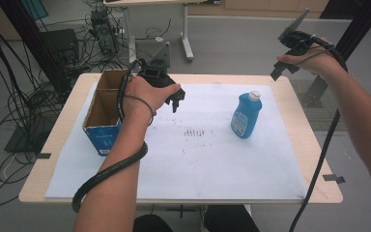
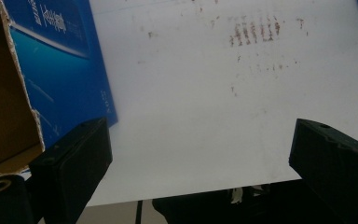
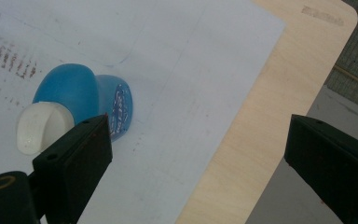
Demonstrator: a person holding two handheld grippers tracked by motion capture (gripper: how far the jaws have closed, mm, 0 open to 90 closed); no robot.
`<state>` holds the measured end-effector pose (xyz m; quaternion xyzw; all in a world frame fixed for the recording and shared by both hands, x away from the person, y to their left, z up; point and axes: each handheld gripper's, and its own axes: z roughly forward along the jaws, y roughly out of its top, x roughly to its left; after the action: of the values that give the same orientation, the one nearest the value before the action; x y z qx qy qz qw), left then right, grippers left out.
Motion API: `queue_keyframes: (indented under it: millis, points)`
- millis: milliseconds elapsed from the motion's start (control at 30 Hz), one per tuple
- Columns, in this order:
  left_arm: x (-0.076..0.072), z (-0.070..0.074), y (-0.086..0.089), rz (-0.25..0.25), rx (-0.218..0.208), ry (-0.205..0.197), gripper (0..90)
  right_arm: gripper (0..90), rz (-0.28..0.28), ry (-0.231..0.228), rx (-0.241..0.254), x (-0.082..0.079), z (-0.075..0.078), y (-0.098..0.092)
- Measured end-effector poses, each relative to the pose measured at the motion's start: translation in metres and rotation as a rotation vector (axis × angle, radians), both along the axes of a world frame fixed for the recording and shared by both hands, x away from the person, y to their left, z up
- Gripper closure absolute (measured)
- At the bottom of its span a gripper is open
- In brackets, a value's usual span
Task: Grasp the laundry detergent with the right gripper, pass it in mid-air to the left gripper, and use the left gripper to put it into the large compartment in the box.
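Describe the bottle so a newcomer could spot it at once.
On the white sheet covering the table, look right of centre, away from the cardboard box at the left. The bottle stands upright there, alone: blue plastic with a white cap.

high: above, forward-down | gripper views: close, downward, sharing bottle [image 3: 81,95]

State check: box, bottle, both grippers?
Cardboard box: upright, top open, on the table's left side.
Blue bottle: standing upright, white cap on, untouched.
Left gripper: open, holding nothing, beside the box.
Right gripper: open, holding nothing, raised past the table's far right corner.
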<state>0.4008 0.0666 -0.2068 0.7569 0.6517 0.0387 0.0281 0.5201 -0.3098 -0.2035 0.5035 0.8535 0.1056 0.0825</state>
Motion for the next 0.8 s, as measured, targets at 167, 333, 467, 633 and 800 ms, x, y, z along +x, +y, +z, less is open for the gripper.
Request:
queue_keyframes:
  millis: [167,333,467,633,800]
  points:
    - [0.0,-0.001,-0.001,-0.003,-0.001,0.001,6.2,7.3,-0.001,0.0,0.003,-0.001,0.0,-0.002]
    - [0.0,-0.002,-0.001,-0.002,-0.002,0.002,6.2,7.3,0.001,0.001,0.008,-0.002,0.0,-0.005]
    - [-0.001,-0.002,-0.003,-0.006,0.0,0.002,6.2,7.3,-0.001,0.001,0.015,-0.004,0.001,-0.007]
    - [-0.002,-0.001,-0.006,-0.012,0.0,-0.001,6.2,7.3,0.005,0.0,0.018,-0.008,0.001,-0.009]
    - [-0.005,0.001,-0.008,-0.015,0.001,-0.005,6.2,7.3,0.002,0.0,0.026,-0.015,0.001,-0.013]
